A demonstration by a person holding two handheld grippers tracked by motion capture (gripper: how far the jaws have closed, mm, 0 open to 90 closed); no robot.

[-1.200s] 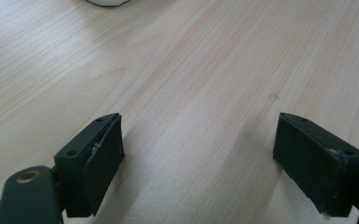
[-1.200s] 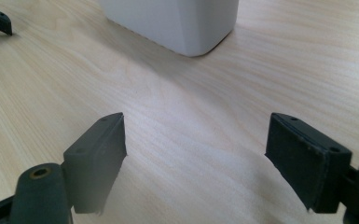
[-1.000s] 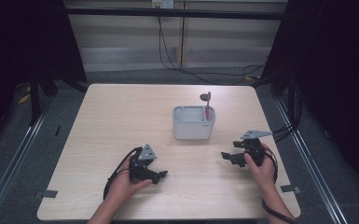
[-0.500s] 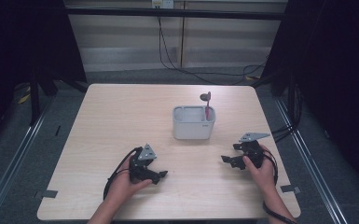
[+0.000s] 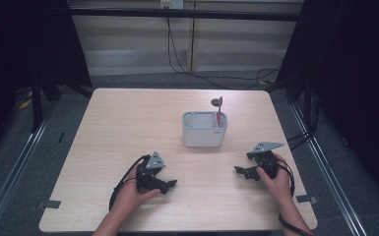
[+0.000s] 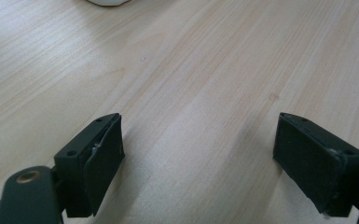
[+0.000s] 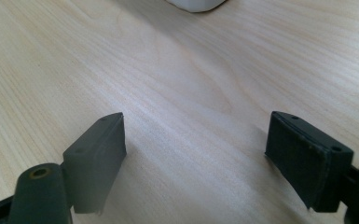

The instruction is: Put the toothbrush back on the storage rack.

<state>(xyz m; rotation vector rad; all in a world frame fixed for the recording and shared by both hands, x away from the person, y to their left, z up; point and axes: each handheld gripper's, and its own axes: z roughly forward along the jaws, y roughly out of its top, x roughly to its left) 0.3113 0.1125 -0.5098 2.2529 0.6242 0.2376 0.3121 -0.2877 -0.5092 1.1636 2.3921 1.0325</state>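
High view, left to right: left gripper (image 5: 170, 184) held low at the near-left of the tabletop (image 5: 128, 123), fingers aimed right, nothing between them. Ahead of both grippers and between them, well apart from either, white holder (image 5: 205, 130) with pink brush (image 5: 219, 112) standing upright in its right compartment. Right gripper (image 5: 241, 171) low at the near-right, fingers aimed left, likewise empty.

Left gripper view: fingers (image 6: 100, 158) spread wide, bare wood between, holder's edge (image 6: 103, 2) far beyond the left finger at the top.

Right gripper view: fingers (image 7: 98, 154) equally wide apart, gripping nothing, holder's base (image 7: 196, 4) far ahead, roughly centred between them.
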